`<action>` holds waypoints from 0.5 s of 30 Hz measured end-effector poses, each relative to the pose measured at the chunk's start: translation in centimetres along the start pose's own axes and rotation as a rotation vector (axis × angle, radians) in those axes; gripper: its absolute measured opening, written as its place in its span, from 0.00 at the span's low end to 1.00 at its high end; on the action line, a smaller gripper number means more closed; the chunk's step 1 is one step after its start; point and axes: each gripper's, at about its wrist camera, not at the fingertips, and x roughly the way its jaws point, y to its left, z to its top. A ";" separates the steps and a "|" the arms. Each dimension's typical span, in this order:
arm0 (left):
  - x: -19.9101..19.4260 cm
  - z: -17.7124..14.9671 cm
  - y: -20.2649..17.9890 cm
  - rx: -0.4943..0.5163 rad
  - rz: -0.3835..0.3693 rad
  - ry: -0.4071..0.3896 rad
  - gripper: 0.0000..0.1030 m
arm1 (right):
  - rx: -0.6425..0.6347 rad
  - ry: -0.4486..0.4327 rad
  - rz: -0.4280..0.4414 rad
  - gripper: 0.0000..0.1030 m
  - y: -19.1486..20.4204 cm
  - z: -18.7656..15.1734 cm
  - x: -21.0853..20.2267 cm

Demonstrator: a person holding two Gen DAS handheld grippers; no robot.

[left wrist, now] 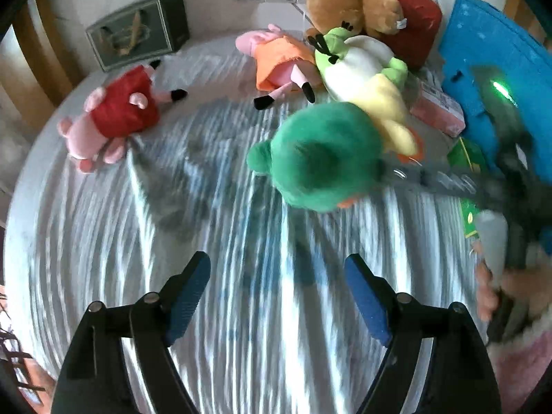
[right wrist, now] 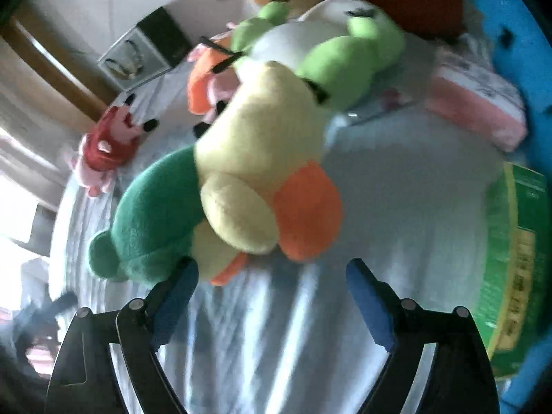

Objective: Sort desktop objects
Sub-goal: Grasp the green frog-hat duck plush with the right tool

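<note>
**Toys heaped at the far right, both grippers still empty**

Toys are what needs sorting, and they lie on a desk (left wrist: 214, 158) under a striped cloth. Biggest at the edges are the blue mat (left wrist: 483, 55) standing at the right and the red bag (left wrist: 410, 13) against the wall behind. In front of these sits the heap: a brown bear (left wrist: 338, 7), a pale green frog (left wrist: 362, 65) stretched across the middle, and a dark green plush (left wrist: 321, 158) touching the frog's yellow foot. An orange-dressed pig (left wrist: 276, 58) lies just left of the frog; a red-dressed pig (left wrist: 117, 117) lies well apart at the left. Smaller things sit by the mat: a pink box (left wrist: 438, 110) and a green box (right wrist: 514, 269).

I'd judge this the reaching step, with nothing picked yet. The right gripper (right wrist: 272, 296) is wide open and empty, tilted and close over the cloth, its left finger just beside or touching the dark green plush; I cannot tell which. The next move, I'd say, calls for sliding forward so the plush sits between the jaws before closing. The soft body should squash, so a deep bite would be safer.

The left gripper (left wrist: 276, 296) hangs wide open over bare cloth, holding nothing, near no toy. The right hand (left wrist: 496, 293) shows at the left view's edge, wrapped round its handle.
</note>
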 end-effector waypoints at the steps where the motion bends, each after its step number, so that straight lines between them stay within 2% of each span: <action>1: 0.2 0.0 -0.5 0.008 -0.009 -0.006 0.78 | -0.012 0.013 0.008 0.86 0.5 0.1 0.6; 4: 2.0 1.1 -2.5 0.016 -0.007 -0.015 0.78 | -0.027 0.040 0.051 0.86 1.6 -0.4 1.0; 5: 2.8 1.5 -2.9 0.026 0.020 -0.026 0.78 | -0.048 0.027 0.022 0.86 1.8 -0.8 0.4; 6: 4.3 2.2 -3.3 0.045 0.084 -0.036 0.78 | -0.068 0.012 -0.016 0.86 1.8 -1.1 -0.4; 7: 5.1 2.7 -3.4 0.051 0.098 -0.044 0.78 | -0.085 -0.004 -0.051 0.87 1.7 -1.2 -1.3; 8: 5.8 3.1 -3.3 0.049 0.103 -0.049 0.78 | -0.104 -0.024 -0.091 0.88 1.4 -1.5 -2.5; 11: 7.0 4.8 -2.2 0.023 0.055 -0.065 0.78 | -0.140 -0.054 -0.162 0.95 0.4 -1.5 -4.3; 15: 7.3 6.8 -0.8 0.052 0.066 -0.087 0.84 | -0.138 -0.068 -0.179 0.95 -0.6 0.2 -4.1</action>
